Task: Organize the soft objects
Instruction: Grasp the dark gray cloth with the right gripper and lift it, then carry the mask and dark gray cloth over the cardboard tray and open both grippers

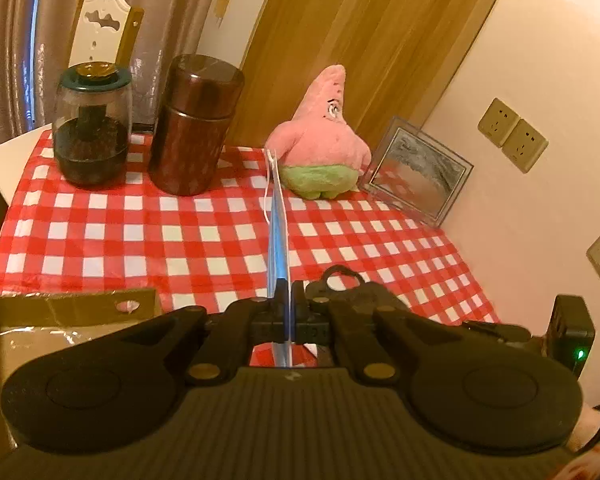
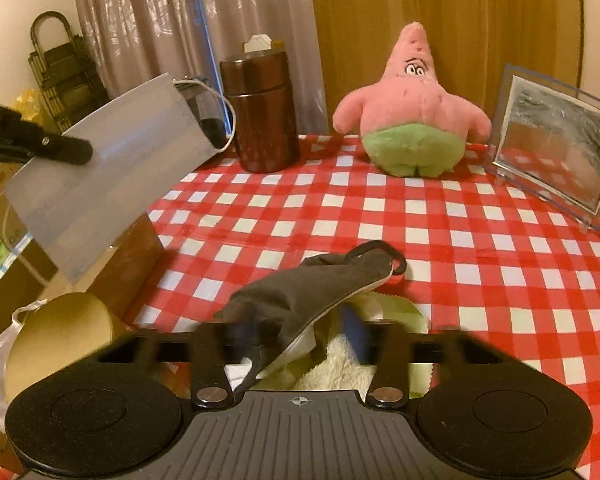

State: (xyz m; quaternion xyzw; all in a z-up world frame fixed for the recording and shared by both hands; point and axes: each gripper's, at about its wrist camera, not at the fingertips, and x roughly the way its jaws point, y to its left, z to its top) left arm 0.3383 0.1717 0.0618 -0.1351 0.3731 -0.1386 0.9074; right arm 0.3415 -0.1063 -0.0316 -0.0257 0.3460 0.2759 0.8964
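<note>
From the left wrist view, the left gripper [image 1: 283,300] is clamping a blue face mask [image 1: 278,220] edge-on between closed jaws, lifted clear of the checked tablecloth [image 1: 180,240]. A cardboard box [image 1: 72,304] is sitting just left of the tool, seemingly the drop-off, so this mask is picked but not yet stowed. A pink plush toy [image 1: 320,136] is standing far ahead, untouched.

From the right wrist view, the right gripper [image 2: 300,340] is blurring around a dark grey mask [image 2: 312,284] lying directly ahead on a pale fleecy cloth [image 2: 340,368]; whether the pads are pressing it I cannot tell. Up to the left, the blue mask is hanging above the box. Most sorting is apparently remaining.
</note>
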